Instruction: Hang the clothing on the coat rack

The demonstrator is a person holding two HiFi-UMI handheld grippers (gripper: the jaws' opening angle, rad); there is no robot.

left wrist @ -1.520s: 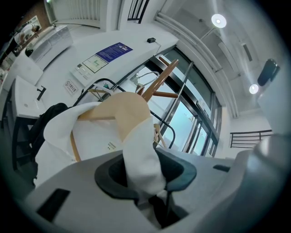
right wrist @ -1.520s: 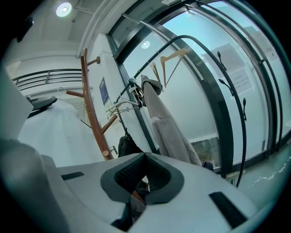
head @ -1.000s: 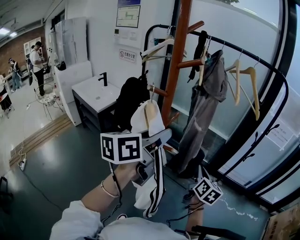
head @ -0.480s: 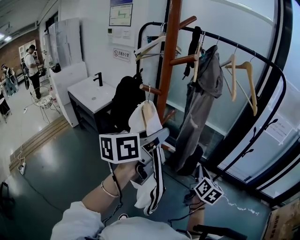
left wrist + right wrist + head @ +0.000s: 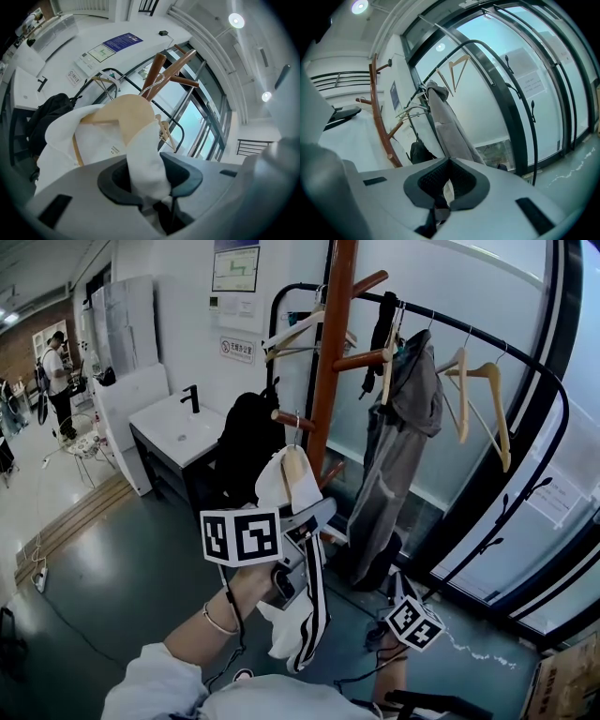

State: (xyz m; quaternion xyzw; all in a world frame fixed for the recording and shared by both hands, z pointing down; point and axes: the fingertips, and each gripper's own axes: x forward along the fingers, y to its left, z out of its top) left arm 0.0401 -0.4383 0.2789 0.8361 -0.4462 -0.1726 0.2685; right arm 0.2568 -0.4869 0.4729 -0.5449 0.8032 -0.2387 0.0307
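Mid-frame, coat rack (image 5: 328, 343) has drifted left and closer, left gripper (image 5: 150, 176) still clamping the hangered white garment (image 5: 298, 615), right gripper (image 5: 446, 180) closed empty: approach ongoing.

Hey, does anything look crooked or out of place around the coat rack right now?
The white garment sits lopsided on its wooden hanger. Part of the hanger shows bare, while the cloth bunches to one side and trails down through the left claw, which is clamped on it.
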